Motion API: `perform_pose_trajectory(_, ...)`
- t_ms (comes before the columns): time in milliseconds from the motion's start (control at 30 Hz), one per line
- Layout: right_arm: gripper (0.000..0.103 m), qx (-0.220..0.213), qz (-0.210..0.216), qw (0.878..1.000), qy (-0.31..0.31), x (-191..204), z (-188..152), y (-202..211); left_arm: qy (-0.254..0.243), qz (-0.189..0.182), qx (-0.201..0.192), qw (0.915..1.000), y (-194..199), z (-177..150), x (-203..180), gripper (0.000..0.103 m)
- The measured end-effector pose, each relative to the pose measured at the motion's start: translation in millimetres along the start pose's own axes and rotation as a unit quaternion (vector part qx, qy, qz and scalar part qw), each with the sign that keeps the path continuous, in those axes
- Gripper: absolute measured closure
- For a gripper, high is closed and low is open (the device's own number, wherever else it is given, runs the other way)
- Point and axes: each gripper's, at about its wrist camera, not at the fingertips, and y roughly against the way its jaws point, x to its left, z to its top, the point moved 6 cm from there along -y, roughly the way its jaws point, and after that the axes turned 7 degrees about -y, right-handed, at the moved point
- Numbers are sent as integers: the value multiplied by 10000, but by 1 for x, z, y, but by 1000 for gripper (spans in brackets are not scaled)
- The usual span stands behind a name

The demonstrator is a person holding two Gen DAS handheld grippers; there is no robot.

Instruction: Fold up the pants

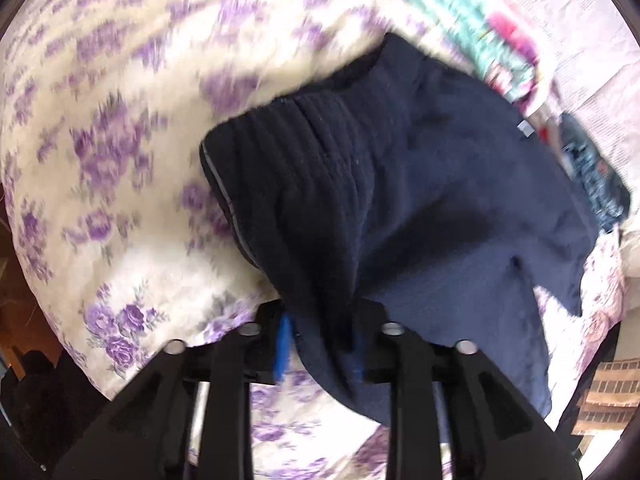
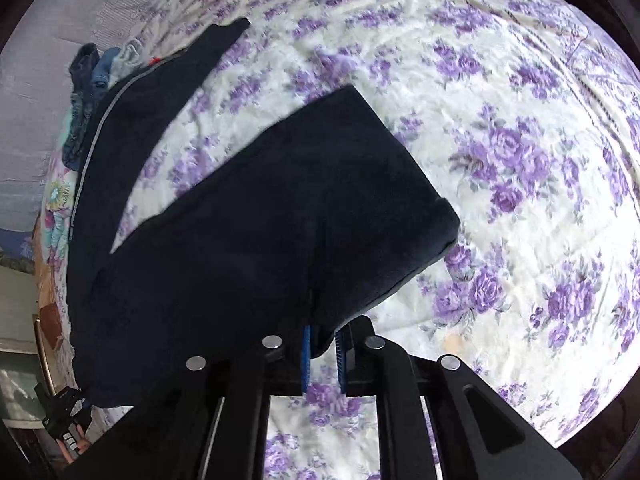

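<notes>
The dark navy pants (image 1: pixel 420 200) are gripped by both tools above the flowered bed (image 2: pixel 500 140): the waistband is pinched by the left tool (image 1: pixel 320 344), a leg edge by the right tool (image 2: pixel 322 354).

Matt, fleecy navy pants (image 1: pixel 420 184) lie on soft quilted bedspread (image 2: pixel 500 128).

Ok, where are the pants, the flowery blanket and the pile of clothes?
pants (image 2: pixel 248 216): right wrist view, middle of the dark cloth.
flowery blanket (image 2: pixel 500 160): right wrist view, bare patch.
pile of clothes (image 1: pixel 472 20): left wrist view, teal stripe.
</notes>
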Motion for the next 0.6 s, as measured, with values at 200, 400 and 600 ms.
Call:
perform_pose_trajectory(200, 45, -192, -414, 9990, 19, -11, 2, 22, -127, 317, -219, 9992, 47, 5, 15, 50)
perform_pose_trajectory(400, 34, -1100, -581, 9901, 655, 27, 67, 65, -798, 594, -851, 9914, 101, 57, -20, 40)
perform_pose_trajectory(600, 34, -1037, 590, 9906, 673, 138, 186, 5, -1751, 500, -692, 9808, 42, 137, -121, 38)
